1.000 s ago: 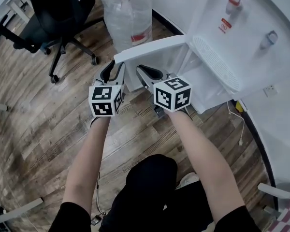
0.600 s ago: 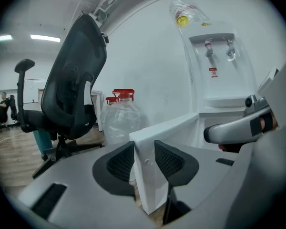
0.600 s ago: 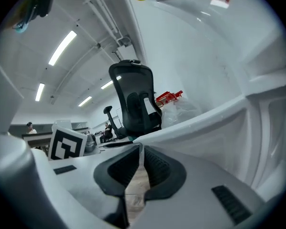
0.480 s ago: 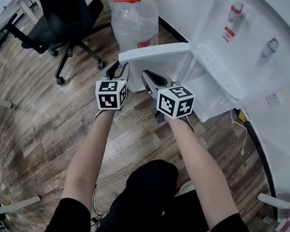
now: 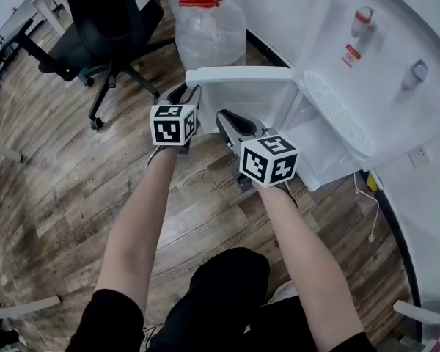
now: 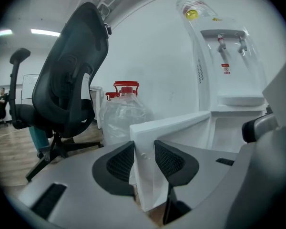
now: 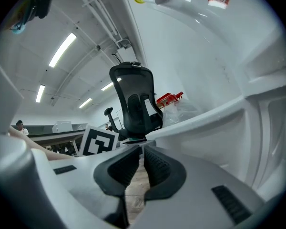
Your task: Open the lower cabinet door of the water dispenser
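Observation:
The white water dispenser (image 5: 367, 57) stands at the right, and its lower cabinet door (image 5: 242, 74) is swung out over the wooden floor. My left gripper (image 5: 189, 92) is shut on the door's free edge. In the left gripper view both black pads press on that white edge (image 6: 148, 142), with the gripper (image 6: 144, 159) clamped around it. My right gripper (image 5: 224, 116) hovers just right of the left one, beside the door's inner face (image 7: 205, 118). Its jaws (image 7: 141, 159) are shut with nothing between them.
A large clear water jug (image 5: 209, 24) with a red cap stands just beyond the door. A black office chair (image 5: 95, 20) on wheels is at the upper left. A white cable (image 5: 367, 204) lies on the floor by the dispenser's base.
My left gripper has moved away from me with the door edge in it, and the door has swung wider. The right gripper has stayed about where it was.

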Action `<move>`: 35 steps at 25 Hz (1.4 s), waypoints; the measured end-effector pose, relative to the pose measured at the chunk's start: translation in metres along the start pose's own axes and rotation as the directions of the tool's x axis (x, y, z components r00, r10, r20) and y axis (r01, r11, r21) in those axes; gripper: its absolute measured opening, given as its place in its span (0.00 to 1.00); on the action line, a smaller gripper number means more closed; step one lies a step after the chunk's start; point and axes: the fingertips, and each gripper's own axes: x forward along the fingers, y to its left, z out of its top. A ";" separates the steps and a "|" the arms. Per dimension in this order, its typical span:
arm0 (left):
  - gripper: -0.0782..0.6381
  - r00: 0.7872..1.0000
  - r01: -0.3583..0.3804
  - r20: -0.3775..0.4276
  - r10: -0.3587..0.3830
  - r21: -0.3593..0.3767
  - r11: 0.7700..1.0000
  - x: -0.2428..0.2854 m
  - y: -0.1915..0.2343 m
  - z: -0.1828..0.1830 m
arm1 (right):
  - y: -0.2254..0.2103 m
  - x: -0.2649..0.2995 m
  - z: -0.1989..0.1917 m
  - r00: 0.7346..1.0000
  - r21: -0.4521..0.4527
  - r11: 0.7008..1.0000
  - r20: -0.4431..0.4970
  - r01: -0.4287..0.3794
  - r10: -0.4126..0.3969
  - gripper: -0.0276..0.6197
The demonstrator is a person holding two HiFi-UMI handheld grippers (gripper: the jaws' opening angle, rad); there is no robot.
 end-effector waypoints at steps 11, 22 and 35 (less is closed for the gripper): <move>0.31 1.000 0.010 -0.019 -0.009 0.054 0.998 0.011 -0.002 0.004 | -0.004 -0.006 -0.001 1.000 -0.018 1.000 -0.015 -0.001 0.000 0.11; 0.35 0.997 0.081 -0.004 -0.081 0.105 0.991 -0.052 -0.018 -0.004 | -0.007 -0.029 0.001 0.996 -0.107 0.994 -0.084 -0.023 0.014 0.11; 0.15 0.900 0.414 0.091 -0.426 0.128 0.901 -0.108 -0.165 0.032 | -0.013 -0.186 0.017 0.998 -0.168 0.985 -0.028 0.045 -0.050 0.11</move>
